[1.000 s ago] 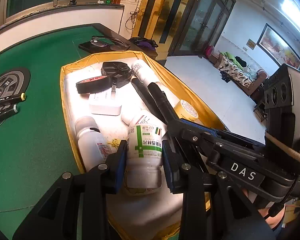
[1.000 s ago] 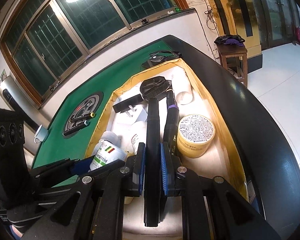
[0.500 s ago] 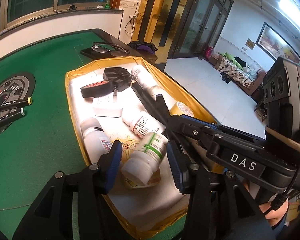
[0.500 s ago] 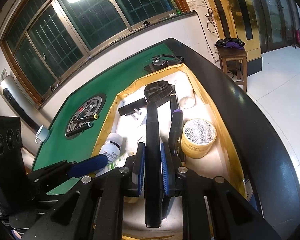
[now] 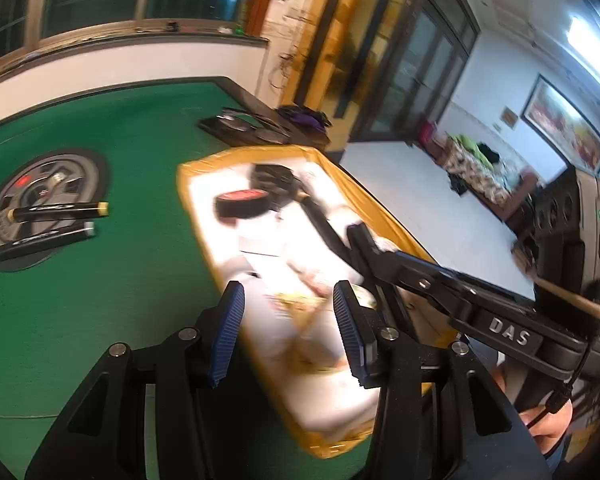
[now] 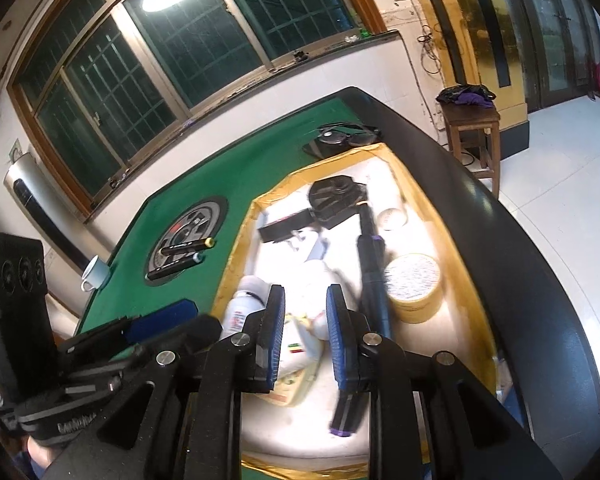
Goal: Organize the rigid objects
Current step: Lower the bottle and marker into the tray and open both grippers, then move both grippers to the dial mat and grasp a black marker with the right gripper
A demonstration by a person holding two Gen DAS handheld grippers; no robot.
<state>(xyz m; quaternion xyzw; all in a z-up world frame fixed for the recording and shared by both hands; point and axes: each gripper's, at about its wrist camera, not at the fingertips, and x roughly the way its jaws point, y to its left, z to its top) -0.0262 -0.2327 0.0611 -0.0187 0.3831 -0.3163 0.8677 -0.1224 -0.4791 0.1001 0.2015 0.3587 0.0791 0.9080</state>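
Where the left wrist view blurs the tray's contents into white glare, the right wrist view shows them sharply enough to sort. On the green table (image 6: 260, 160), well left of the tray, two black markers (image 6: 182, 254) lie on a round grey panel (image 5: 44, 208), and only the right view catches the white cup (image 6: 96, 272) at the table's edge. The yellow-rimmed tray (image 6: 244, 256) holds white bottles (image 6: 244, 308) at its left, a black tape roll (image 5: 240, 206), a white block (image 6: 318, 248), a black round device (image 6: 336, 196) at the far end, a long black pen (image 6: 374, 276) with purple trim, and a yellow tin (image 6: 414, 286) just right of the pen. The left gripper (image 5: 288, 332) hangs over the tray's near end, its blue pads (image 5: 228, 332) parted about halfway with nothing clamped; the bottles below are smeared. The right gripper (image 6: 302, 336) has just been opening: its jaws stand narrowly apart and empty over a fallen bottle, the pen lying free just beside its right finger. Only the left view shows the room beyond, with a painting (image 5: 564, 128) on the wall; only the right view shows the stool (image 6: 472, 124) by the table.
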